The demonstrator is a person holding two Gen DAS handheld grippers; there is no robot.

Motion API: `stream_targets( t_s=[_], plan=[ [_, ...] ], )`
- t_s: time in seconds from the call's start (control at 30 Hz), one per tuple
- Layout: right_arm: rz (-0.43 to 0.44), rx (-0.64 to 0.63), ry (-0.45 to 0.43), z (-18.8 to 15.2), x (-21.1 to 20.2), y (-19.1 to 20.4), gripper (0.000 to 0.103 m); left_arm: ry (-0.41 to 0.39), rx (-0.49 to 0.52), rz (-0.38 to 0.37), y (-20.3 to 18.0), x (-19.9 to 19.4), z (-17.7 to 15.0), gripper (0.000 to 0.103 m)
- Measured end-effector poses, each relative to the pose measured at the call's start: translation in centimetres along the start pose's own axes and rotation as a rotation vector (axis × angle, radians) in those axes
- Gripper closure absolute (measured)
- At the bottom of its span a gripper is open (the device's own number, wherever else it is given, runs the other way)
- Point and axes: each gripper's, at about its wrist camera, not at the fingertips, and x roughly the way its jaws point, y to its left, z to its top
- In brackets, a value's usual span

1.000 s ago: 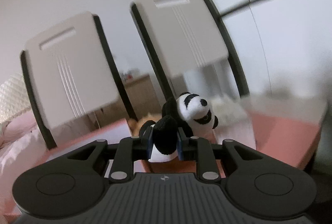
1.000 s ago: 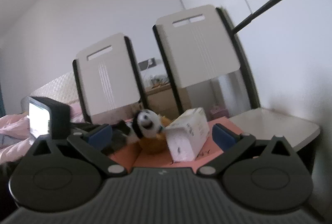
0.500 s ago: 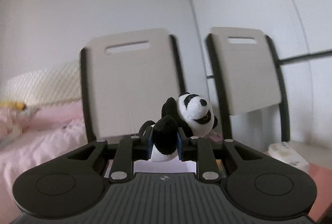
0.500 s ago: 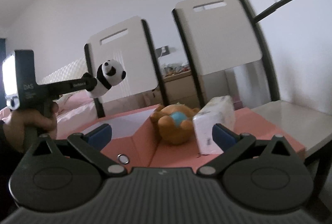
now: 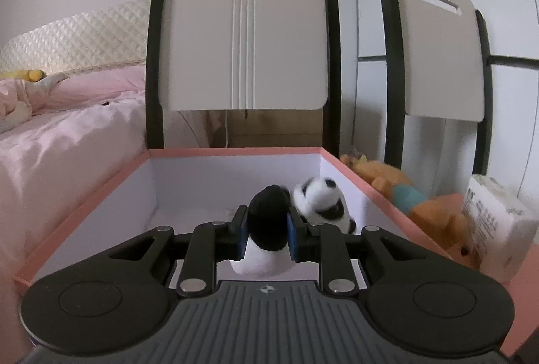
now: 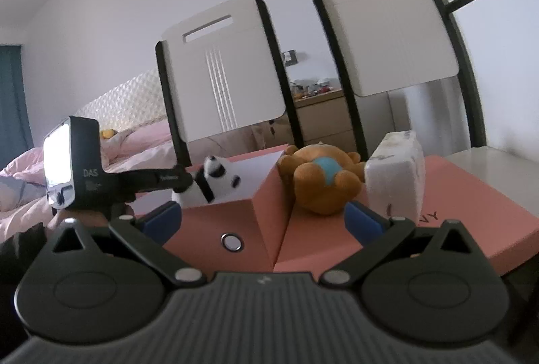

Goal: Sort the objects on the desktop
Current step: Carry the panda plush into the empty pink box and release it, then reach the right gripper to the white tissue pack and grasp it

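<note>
Nearest the left wrist camera, the left tongs (image 5: 266, 231) are clamped on the plush panda (image 5: 269, 222), its long axis running away from the camera, head forward and tipped right, over the open pink box (image 5: 235, 152). The right wrist view alone shows the right tongs (image 6: 264, 217) spread apart with nothing between them, and the left tongs (image 6: 188, 180) from the side. Beyond the box's corner lie an orange plush bear (image 6: 320, 178) and a tissue pack (image 6: 395, 172), then two chair backs (image 6: 222, 77).

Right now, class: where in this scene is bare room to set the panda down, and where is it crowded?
Free: the white floor of the open pink box, beneath the panda. Crowded: the lid beside it, with the orange bear and tissue pack.
</note>
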Motion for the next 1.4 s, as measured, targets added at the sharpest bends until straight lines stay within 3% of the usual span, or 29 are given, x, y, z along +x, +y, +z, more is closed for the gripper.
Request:
stream_targets(
  t_s=[0.27,0.33,0.37,0.53,0.93,1.4],
  plan=[
    [-0.038,-0.037,-0.018,0.5,0.1,-0.1,0.000,-0.037,0.004,-0.027,0.3,-1.7,-0.8,0.068],
    [-0.043,-0.052,-0.017,0.6,0.2,-0.1,0.000,-0.055,-0.008,-0.033,0.4,-2.4,-0.9,0.040],
    [-0.044,-0.058,-0.016,0.6,0.3,-0.1,0.000,-0.066,-0.013,-0.037,0.5,-2.8,-1.0,0.033],
    [-0.050,-0.090,-0.006,1.2,0.5,0.1,0.000,-0.107,-0.026,-0.063,0.7,-4.3,-0.9,0.018],
    [-0.031,-0.182,-0.027,3.9,3.0,1.0,0.000,-0.178,-0.007,-0.021,2.2,-8.5,-2.3,0.010],
    [-0.020,-0.159,-0.014,2.1,6.7,1.2,0.000,-0.194,0.043,0.085,3.0,-8.8,-3.9,0.004]
  ],
)
